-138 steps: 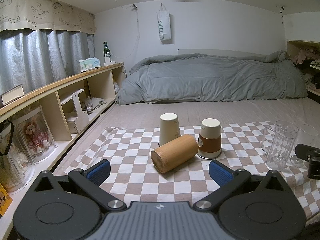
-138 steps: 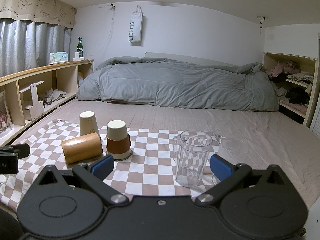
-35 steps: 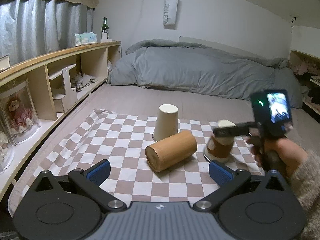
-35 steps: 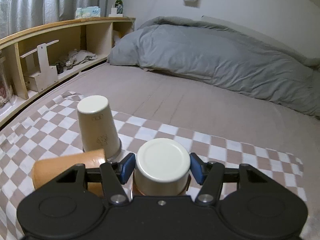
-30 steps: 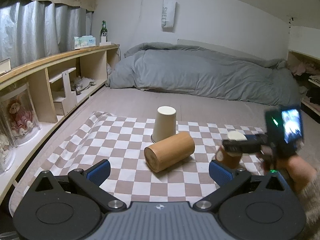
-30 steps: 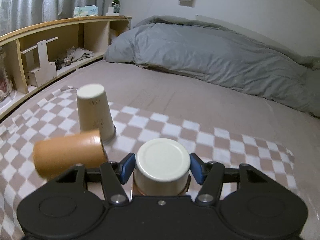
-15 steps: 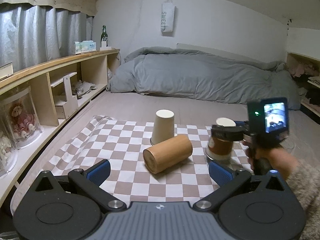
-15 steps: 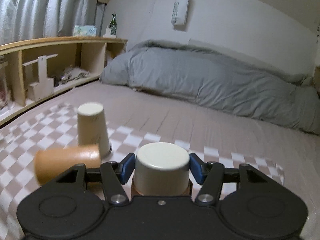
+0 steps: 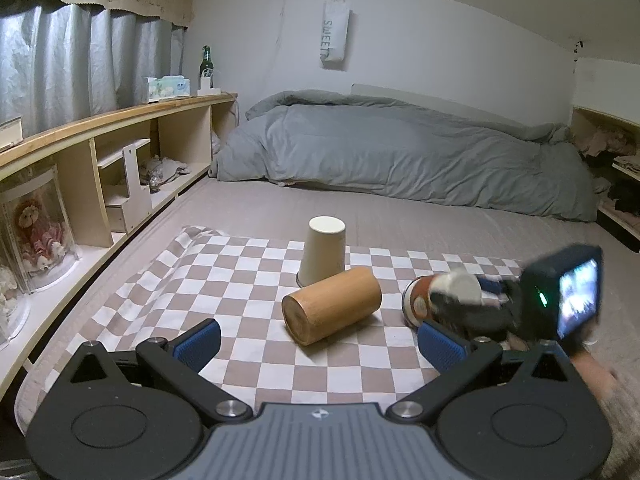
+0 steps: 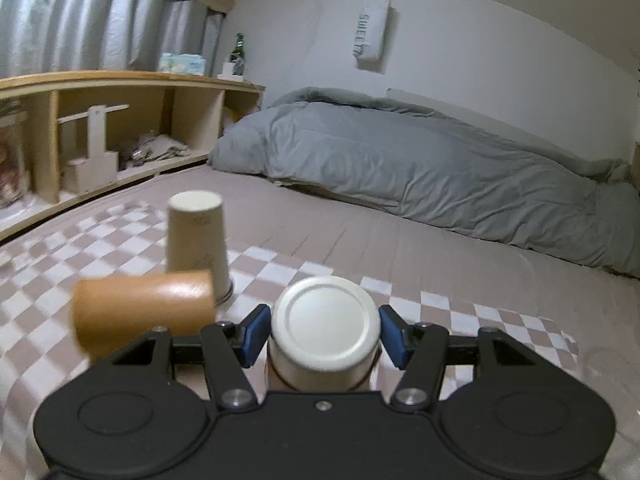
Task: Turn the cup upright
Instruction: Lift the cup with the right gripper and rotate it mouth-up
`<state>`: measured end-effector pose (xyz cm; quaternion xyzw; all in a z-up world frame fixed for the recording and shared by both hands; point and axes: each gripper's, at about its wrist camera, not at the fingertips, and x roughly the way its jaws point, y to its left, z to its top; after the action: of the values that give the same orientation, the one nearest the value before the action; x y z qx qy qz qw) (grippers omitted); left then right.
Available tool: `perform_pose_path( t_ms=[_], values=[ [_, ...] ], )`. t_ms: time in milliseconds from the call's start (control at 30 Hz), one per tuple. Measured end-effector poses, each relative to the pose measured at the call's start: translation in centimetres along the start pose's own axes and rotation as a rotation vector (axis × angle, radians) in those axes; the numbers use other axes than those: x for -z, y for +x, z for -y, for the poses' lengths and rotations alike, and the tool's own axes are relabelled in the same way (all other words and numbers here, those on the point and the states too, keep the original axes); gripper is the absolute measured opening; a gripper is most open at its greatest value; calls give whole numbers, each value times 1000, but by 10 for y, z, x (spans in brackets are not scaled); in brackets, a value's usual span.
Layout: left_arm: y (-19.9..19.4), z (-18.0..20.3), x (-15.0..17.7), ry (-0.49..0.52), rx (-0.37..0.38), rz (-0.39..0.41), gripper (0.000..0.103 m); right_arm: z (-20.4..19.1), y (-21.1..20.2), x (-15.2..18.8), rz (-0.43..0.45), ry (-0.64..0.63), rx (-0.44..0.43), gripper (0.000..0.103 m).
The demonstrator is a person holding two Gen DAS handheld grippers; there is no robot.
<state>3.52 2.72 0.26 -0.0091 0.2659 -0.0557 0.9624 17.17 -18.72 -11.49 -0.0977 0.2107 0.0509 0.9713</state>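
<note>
While the right gripper clamps the sleeved cup tilted toward three o'clock, rotation should finish before lowering; the left gripper gapes empty.

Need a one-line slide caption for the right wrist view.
Right claw clamps the brown-sleeved cup, base toward the camera, beside a toppled wooden cup.

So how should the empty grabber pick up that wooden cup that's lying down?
Grip the wooden cup across the middle of its round body, coming down from above with the fingers on either long side. It lies on its side on the checkered cloth, flat end toward the left gripper. The paper cup crowds its far end.
</note>
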Motion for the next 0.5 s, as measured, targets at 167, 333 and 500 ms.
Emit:
perform_pose_path(
  t_ms=[167, 333, 500],
  values=[
    [-1, 5, 2, 9, 9, 3, 103, -9, -23, 16, -141, -52, -2, 60],
    [0, 11, 2, 18, 17, 4, 103, -6, -19, 31, -274, -46, -36, 59],
    [8, 12, 0, -9, 38, -8, 103, -3, -18, 32, -300, -45, -61, 59]
  ],
)
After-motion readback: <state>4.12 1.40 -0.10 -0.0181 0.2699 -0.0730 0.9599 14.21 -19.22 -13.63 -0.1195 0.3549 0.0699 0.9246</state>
